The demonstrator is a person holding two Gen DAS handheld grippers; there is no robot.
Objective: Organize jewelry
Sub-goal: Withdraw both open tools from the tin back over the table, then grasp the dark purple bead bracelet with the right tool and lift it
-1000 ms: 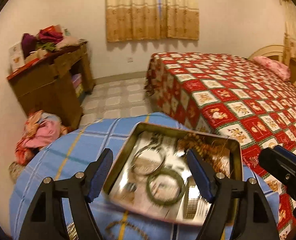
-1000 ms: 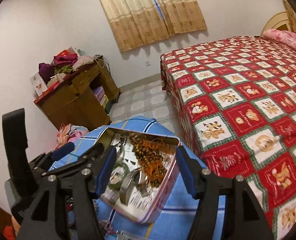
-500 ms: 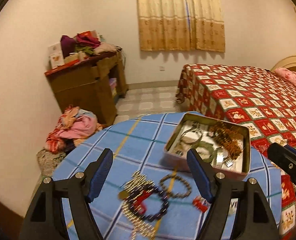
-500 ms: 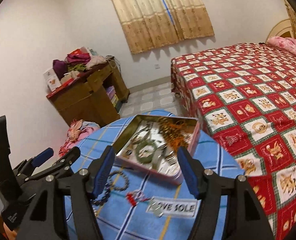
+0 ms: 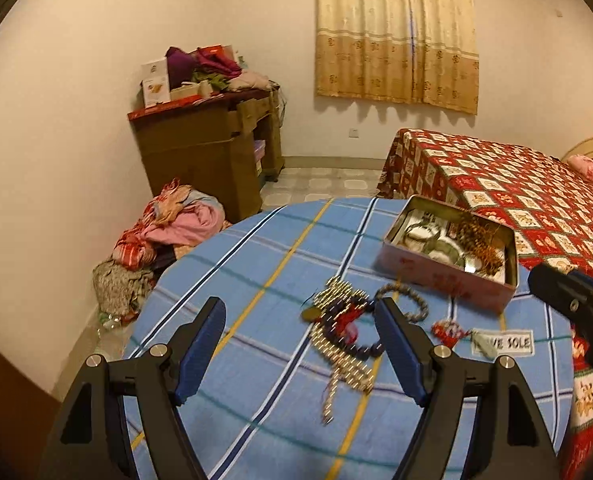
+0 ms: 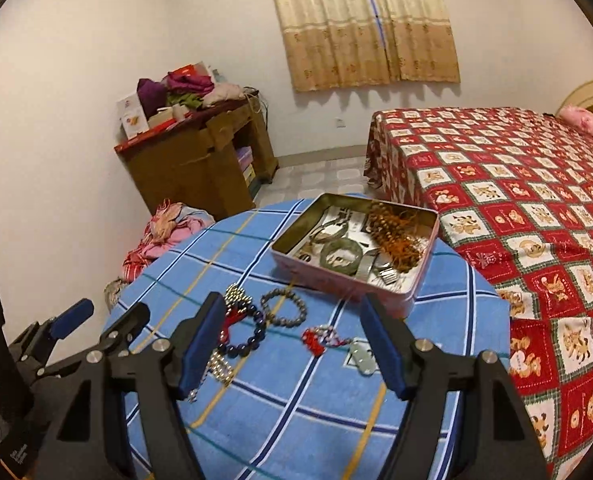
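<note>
An open pink tin [image 6: 348, 286] stands at the far side of the round table with the blue plaid cloth [image 6: 296, 420]. In it lie a green bangle [image 6: 340, 256], metal bands and brown beads with orange tassels [image 6: 392, 232]. On the cloth in front of it lie a grey bead bracelet [image 6: 284, 306], a dark bead bracelet [image 6: 248, 336], a red charm [image 6: 320, 338], a pale pendant [image 6: 362, 360] and a shiny bead chain [image 5: 336, 344]. My right gripper [image 6: 292, 344] hovers over these with its jaws opening and nothing between them. My left gripper [image 5: 300, 344] is open and empty beside it, and the tin [image 5: 436, 280] is to its far right.
A bed with a red patchwork cover [image 6: 536, 200] runs along the table's right side. A wooden desk piled with clothes [image 5: 208, 148] stands at the back left wall. A heap of clothes [image 5: 168, 232] lies on the floor by the table's left edge.
Both grippers have drawn back from over the tin, which now sits farther off. The loose jewelry on the cloth has come into view. The right jaws stand a little wider.
</note>
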